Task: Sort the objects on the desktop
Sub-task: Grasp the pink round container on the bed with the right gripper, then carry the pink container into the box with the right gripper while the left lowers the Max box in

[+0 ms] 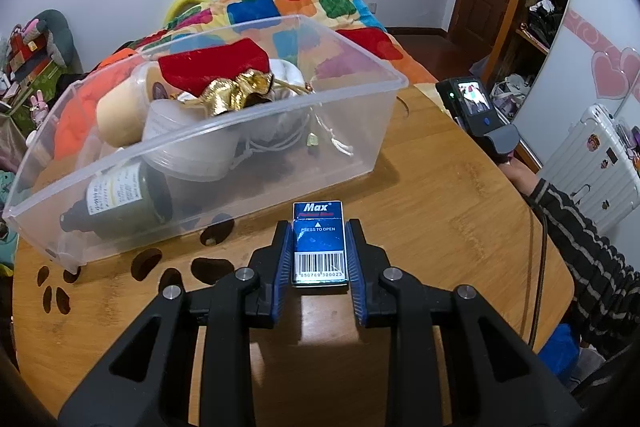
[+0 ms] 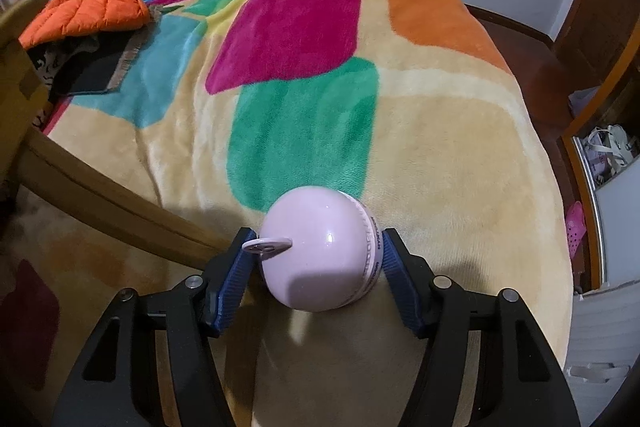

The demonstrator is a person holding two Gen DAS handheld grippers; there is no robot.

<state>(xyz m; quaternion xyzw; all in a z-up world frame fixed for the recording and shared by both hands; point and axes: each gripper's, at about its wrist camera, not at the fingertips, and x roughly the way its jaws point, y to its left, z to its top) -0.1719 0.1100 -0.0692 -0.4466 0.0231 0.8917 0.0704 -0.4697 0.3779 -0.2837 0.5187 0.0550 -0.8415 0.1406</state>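
My left gripper is shut on a small blue "Max" box with a barcode, held above the wooden table. A clear plastic bin stands just ahead and to the left. It holds a dark bottle, round plastic tubs, a red and gold pouch and a white drawstring bag. My right gripper is shut on a round pale pink container with a small tab on its left side, held over the bed. The right gripper's body shows at the table's right edge.
A bed with a colourful patchwork blanket lies beyond the table. An orange jacket and dark clothes lie on its far left. A wooden rail crosses the lower left. A white suitcase and a wardrobe stand to the right.
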